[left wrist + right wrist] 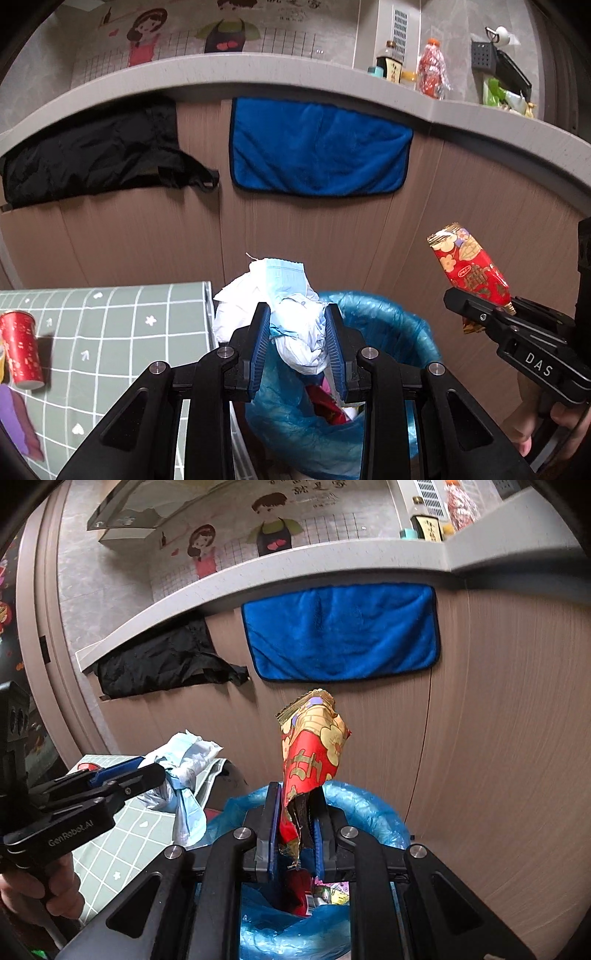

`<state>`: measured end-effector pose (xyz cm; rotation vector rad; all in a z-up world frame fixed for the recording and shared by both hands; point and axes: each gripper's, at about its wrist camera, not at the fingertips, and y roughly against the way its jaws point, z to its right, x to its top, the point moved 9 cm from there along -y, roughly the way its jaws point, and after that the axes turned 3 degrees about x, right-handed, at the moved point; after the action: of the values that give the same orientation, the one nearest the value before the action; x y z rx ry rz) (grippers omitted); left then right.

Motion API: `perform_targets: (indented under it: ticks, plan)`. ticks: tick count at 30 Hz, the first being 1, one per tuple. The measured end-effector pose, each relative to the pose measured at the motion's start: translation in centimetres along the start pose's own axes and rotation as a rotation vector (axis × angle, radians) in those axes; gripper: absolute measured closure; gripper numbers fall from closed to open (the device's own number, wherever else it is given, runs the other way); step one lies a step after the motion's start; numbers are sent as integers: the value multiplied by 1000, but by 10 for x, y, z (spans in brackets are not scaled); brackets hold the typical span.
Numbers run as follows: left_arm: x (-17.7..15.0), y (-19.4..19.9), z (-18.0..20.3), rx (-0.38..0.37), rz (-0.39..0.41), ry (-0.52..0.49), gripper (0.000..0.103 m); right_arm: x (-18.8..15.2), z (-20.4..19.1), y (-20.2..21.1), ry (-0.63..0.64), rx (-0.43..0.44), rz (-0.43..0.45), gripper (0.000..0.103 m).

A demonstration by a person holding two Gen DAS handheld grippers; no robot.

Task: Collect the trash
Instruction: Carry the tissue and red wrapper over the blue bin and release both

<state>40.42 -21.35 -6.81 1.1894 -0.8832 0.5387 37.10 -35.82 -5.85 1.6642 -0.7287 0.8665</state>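
Note:
My left gripper (297, 323) is shut on a crumpled wad of white tissue and a pale blue face mask (284, 295); it holds the wad above the left rim of the trash bin with a blue liner (391, 317). My right gripper (295, 812) is shut on a red and gold snack wrapper (314, 746), upright over the same bin (369, 812). Trash lies inside the bin. The right gripper and wrapper (469, 266) show at the right of the left wrist view; the left gripper and wad (184, 764) show at the left of the right wrist view.
A red paper cup (22, 349) lies on the green grid tablecloth (122, 332) left of the bin. A blue towel (317, 147) and a black bag (99, 155) hang on the wooden cabinet front. Bottles (430, 70) stand on the grey counter.

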Motion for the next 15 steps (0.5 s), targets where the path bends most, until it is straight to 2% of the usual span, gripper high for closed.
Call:
perform_targets:
  ticks: [15]
  plan:
    - [-24, -45, -1, -24, -108, 21, 72, -33, 21, -37, -84, 32, -105, 89]
